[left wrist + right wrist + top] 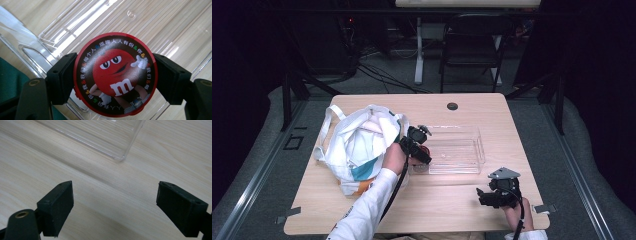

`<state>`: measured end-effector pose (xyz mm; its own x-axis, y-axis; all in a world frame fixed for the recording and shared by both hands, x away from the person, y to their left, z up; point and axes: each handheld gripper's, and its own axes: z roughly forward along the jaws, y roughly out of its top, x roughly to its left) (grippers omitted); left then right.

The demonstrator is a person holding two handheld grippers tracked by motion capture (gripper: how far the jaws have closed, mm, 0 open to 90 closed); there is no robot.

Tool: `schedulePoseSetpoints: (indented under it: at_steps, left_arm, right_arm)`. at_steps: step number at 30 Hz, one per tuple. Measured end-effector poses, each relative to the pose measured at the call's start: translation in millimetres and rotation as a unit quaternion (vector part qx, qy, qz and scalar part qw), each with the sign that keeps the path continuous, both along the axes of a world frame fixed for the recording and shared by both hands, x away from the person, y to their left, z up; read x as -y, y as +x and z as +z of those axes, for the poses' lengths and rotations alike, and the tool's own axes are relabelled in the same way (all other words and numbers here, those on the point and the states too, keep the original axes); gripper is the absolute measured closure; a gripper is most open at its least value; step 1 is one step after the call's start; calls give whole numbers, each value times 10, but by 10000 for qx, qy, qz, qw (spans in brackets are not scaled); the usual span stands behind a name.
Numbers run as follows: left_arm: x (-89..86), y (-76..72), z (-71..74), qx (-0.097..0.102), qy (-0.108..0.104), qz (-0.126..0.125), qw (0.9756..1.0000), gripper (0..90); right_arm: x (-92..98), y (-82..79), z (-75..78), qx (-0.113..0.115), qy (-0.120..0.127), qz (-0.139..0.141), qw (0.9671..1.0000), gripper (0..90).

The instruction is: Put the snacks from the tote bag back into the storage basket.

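My left gripper [113,77] is shut on a round red candy tin [115,73] with a cartoon red candy figure on its lid, held over the left end of a clear plastic tray [160,22]. In the high view the left gripper [418,146] sits at the tray's [462,150] left end, right beside a white tote bag [359,142]; a bit of the red tin [425,149] peeks out there. My right gripper [484,196] rests low near the table's front right, open with nothing between its jaws [115,205]. A corner of the tray [120,157] lies ahead of it.
The white tote bag with teal and orange print lies on the left half of the wooden table [462,205]. A round black grommet [452,106] sits near the far edge. A black folding chair [472,47] and a white table leg [418,50] stand beyond.
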<state>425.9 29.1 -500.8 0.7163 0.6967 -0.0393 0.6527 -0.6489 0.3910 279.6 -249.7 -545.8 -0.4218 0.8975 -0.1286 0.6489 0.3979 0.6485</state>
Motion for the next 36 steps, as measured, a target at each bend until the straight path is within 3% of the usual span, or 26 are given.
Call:
schedulePoseSetpoints:
  at_steps: [8,11,18,21,28,29,36]
  left_arm:
    - [-31,5,145,129,-48,53,9999,172]
    - [-54,-15,242,268,-228,148,9993,154]
    - [-197,-38,443,487,-342,134,9981,71]
    - [-377,-84,583,684,-375,246,9966,56]
    - [-727,-219,762,904,-424,479,9938,42]
    - [-727,-219,762,904,-424,479,9938,41]
    - [-1166,-473,749,1071,-371,686,9912,32]
  right_arm:
    - [-2,0,0,-8,-7,2,10000,138]
    - [-3,-1,0,-1,-6,5,10000,138]
    - [-2,-2,1,-18,2,-4,10000,138]
    - [-1,-1,0,-11,-3,4,10000,138]
    - [-9,-2,-2,-15,-6,-31,10000,138]
    - [-9,-2,-2,-15,-6,-31,10000,138]
    - [-8,1,-3,-41,-25,-6,10000,139]
